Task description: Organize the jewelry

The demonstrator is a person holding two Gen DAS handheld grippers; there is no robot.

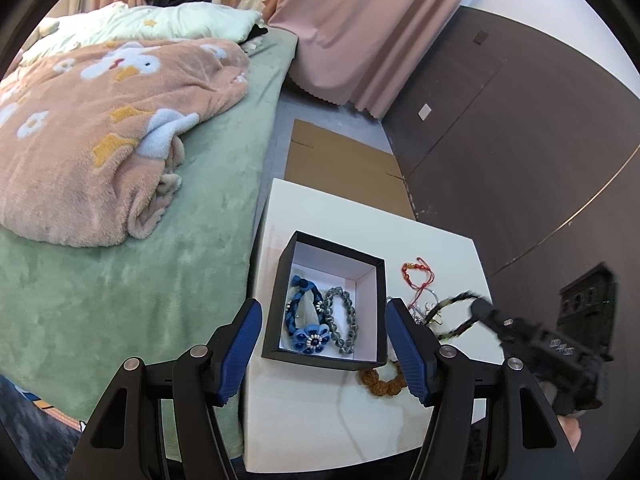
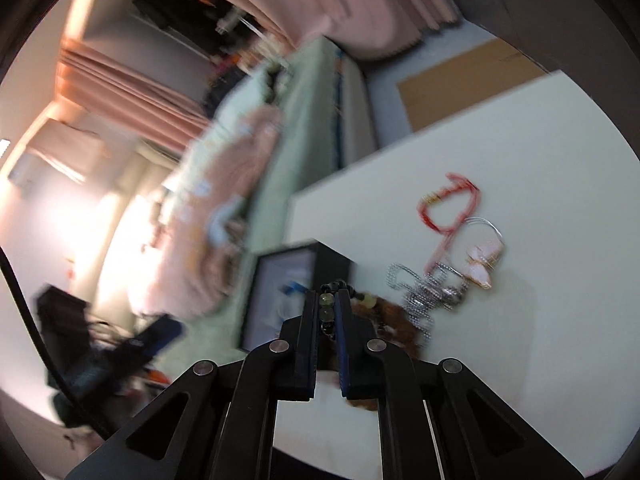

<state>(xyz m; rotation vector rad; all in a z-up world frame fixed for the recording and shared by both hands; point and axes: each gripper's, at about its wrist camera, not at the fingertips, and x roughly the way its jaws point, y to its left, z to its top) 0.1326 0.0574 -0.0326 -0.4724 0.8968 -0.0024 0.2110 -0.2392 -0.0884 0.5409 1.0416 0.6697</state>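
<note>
My left wrist view is sharp, evenly lit, soft daylight, faint shadows inside the black box [image 1: 326, 300]; only the right gripper [image 1: 480, 308] at the right edge smears. My right wrist view is heavily motion-blurred: bed [image 2: 240, 200], curtains [image 2: 132, 92], red string bracelet [image 2: 450, 208] all streaked, blown-out glare at left. Its fingers [image 2: 308, 340] stay crisp. Fisheye bending and black vignette at both rims
</note>
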